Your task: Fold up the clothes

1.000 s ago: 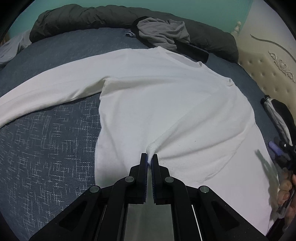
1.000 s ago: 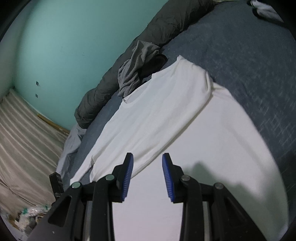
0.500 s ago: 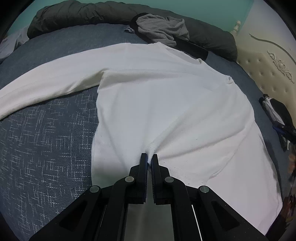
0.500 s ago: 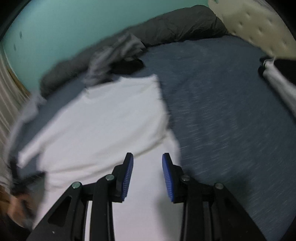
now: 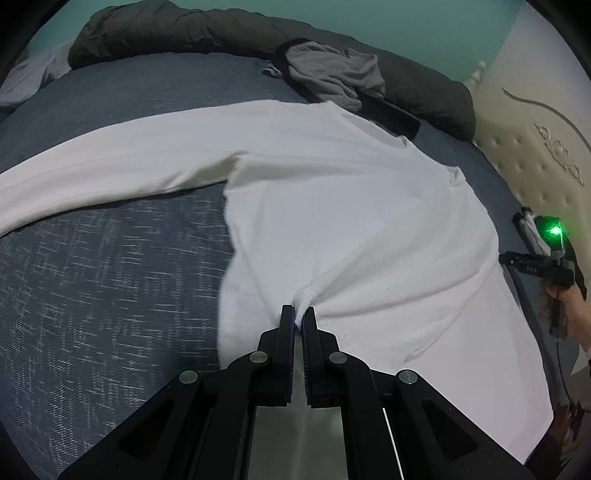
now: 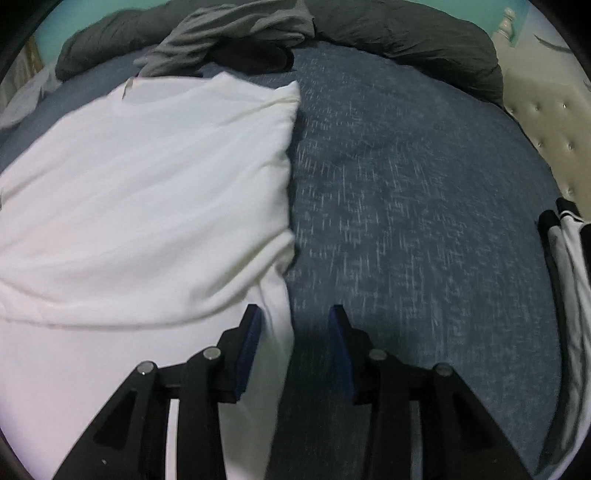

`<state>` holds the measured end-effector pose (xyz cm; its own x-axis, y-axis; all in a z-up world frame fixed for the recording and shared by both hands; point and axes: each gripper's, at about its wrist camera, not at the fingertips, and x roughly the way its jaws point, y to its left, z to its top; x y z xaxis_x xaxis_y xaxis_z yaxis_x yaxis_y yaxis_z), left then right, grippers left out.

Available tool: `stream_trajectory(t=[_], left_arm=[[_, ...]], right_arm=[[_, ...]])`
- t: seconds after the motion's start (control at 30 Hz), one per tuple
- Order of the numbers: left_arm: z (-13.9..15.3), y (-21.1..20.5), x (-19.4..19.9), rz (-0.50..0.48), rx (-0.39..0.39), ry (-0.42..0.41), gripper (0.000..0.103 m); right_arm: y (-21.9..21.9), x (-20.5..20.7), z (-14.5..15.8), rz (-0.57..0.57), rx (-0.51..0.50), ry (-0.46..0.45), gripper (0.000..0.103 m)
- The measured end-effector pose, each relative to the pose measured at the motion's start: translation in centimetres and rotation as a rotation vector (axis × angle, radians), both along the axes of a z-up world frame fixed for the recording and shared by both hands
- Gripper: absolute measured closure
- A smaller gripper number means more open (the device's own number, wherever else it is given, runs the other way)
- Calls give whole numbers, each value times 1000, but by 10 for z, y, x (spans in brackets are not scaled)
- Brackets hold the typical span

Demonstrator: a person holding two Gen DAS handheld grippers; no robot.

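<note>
Left wrist view: white long-sleeved shirt (image 5: 332, 206) spread flat on a blue-grey bed (image 5: 92, 295), one sleeve stretched out to the left, the other already folded across the body. Left claw (image 5: 299, 318) pinched tight on a small tuft of cloth, fabric puckering into creases around the grip. Right claw (image 5: 539, 266) held in a hand at the shirt's right edge, green light glowing.

Right wrist view: right claw (image 6: 295, 325) with jaws opening, poised over the shirt's right edge (image 6: 280, 302), hem lying between the blue pads but not pressed. Grey garments (image 6: 229, 29) heaped beside a dark quilt (image 6: 406, 29) at the far side.

Soft, light, limp cotton by the look of it; likely to sag and slide, best taken at hems and folded edges.
</note>
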<state>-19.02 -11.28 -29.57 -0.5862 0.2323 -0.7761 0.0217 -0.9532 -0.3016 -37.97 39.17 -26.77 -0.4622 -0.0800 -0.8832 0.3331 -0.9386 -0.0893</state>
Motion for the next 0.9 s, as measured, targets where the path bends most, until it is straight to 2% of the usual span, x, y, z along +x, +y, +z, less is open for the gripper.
stream_trajectory(t=[0.1, 0.4, 0.57, 0.7, 0.73, 0.83, 0.9], left_arm=[[-3, -5, 0, 9, 17, -8, 99], [-2, -11, 4, 23, 19, -6, 99], [-1, -13, 5, 29, 14, -8, 99], [-2, -12, 4, 31, 12, -11, 99], [-2, -12, 4, 32, 12, -11, 99], [-4, -12, 2, 33, 11, -17, 99], [-5, -12, 1, 33, 12, -19, 99]], right_arm=[[-2, -8, 0, -21, -28, 8, 65], [-13, -11, -17, 92, 85, 50, 65], [-1, -8, -18, 109, 70, 59, 65], [-16, -10, -20, 116, 102, 89, 66], [-18, -12, -20, 117, 106, 97, 70], [-23, -13, -17, 134, 115, 114, 95], [-25, -13, -15, 144, 119, 126, 97]])
